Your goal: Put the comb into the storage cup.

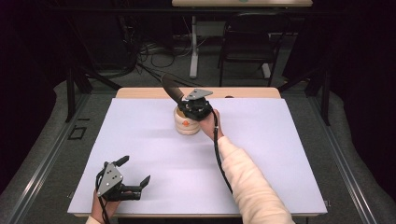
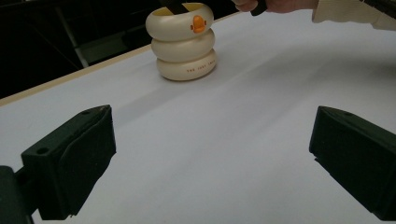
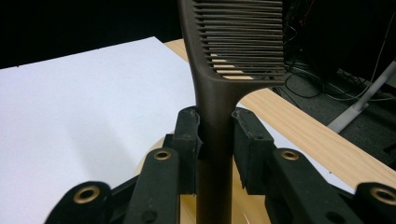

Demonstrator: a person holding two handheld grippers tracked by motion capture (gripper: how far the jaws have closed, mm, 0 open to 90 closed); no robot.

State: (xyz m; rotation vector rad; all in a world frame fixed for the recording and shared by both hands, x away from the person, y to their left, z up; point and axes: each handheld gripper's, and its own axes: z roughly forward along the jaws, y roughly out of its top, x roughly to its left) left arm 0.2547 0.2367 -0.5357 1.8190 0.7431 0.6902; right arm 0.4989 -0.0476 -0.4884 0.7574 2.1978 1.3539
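left gripper (image 1: 135, 173) is parked at the near edge, jaws wide, nothing held. further out at 12 o'clock, the comb (image 3: 219, 98) is clamped by the handle in the right gripper (image 3: 215, 135), long axis upright, its lower end inside the cream holder (image 1: 186, 124).

Comb (image 3: 236, 42): head cut off by top edge of right gripper view; handle's lower end runs off the bottom edge, so its depth inside the cream holder (image 2: 183, 42) cannot be told. Holder's small lettering too small to read. Holder's near side in high view hidden behind the right gripper (image 1: 196, 108).
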